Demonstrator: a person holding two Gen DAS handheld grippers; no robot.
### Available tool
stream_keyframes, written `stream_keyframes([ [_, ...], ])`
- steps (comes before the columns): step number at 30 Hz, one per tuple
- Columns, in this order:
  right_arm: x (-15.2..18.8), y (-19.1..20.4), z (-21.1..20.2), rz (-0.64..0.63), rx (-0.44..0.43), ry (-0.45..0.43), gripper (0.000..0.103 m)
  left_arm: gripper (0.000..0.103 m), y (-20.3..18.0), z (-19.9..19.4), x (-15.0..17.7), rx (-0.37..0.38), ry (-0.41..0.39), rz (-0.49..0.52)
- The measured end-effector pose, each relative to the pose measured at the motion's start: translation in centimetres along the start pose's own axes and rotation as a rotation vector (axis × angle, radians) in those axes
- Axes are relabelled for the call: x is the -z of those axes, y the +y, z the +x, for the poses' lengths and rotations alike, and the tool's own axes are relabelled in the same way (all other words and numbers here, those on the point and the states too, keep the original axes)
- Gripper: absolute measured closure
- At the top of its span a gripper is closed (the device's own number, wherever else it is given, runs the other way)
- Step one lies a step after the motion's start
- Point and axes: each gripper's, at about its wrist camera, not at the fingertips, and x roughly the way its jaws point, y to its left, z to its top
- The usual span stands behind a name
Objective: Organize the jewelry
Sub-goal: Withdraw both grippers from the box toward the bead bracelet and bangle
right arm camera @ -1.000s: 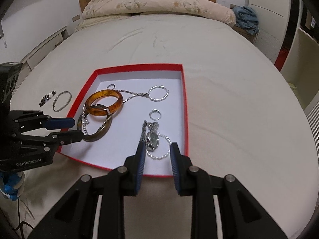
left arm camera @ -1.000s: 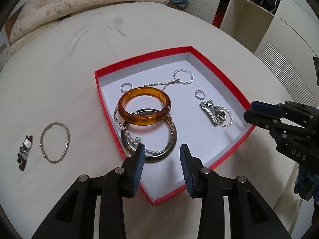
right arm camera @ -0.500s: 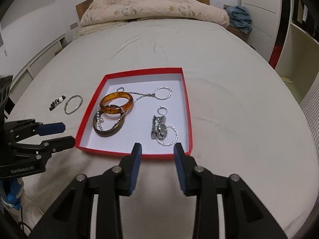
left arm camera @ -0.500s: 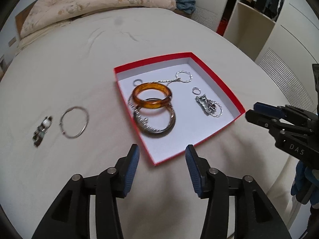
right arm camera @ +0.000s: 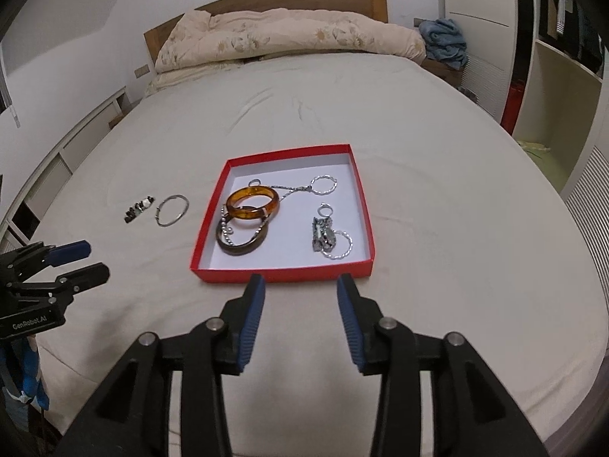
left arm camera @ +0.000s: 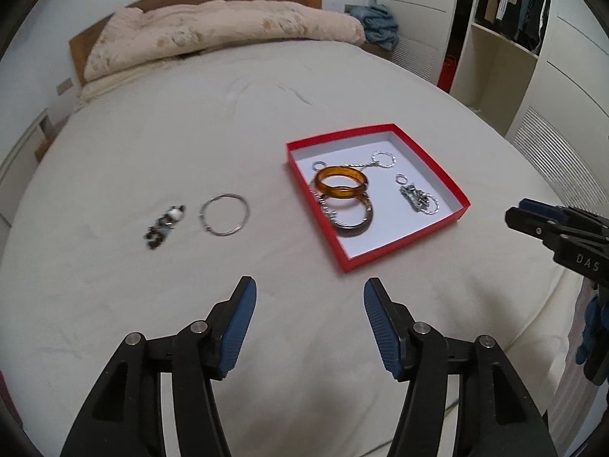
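A red box (left arm camera: 403, 245) (right arm camera: 281, 275) with a white floor lies on the bed. Inside it an amber bangle (left arm camera: 341, 183) (right arm camera: 252, 202) leans on a dark bangle (left arm camera: 356, 224) (right arm camera: 241, 243), beside a silver chain with rings (left arm camera: 383, 159) (right arm camera: 323, 184) and a silver pendant piece (left arm camera: 418, 198) (right arm camera: 323, 234). On the sheet left of the box lie a thin silver hoop (left arm camera: 224, 214) (right arm camera: 172, 210) and a beaded piece (left arm camera: 164, 226) (right arm camera: 139, 208). My left gripper (left arm camera: 309, 295) hovers over bare sheet, its jaws opening with nothing between them. My right gripper (right arm camera: 300, 291) hangs in front of the box's near wall, jaws opening, nothing between them.
A rumpled beige duvet (left arm camera: 213, 34) (right arm camera: 289, 34) lies against the wooden headboard. A blue cloth (right arm camera: 445, 40) sits at the far right corner. Wardrobe shelves (left arm camera: 506, 49) stand to the right of the bed. The bed's near edge runs just below both grippers.
Both grippers have pulled back and up from the box, which now looks smaller and farther. The jaws of both have widened. The jewelry has not moved.
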Motion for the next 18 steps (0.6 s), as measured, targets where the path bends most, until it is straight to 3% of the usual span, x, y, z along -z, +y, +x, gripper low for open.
stream_keyframes([
  [10,1.8,2.2,-3.3,-0.009,-0.008,-0.011,0.063,0.045,2.9,-5.4,4.0,-0.108,-0.036,-0.040],
  [18,2.6,5.0,-6.3,-0.019,-0.021,-0.042,0.062,0.042,4.4,-8.8,7.3,-0.145,-0.054,-0.094],
])
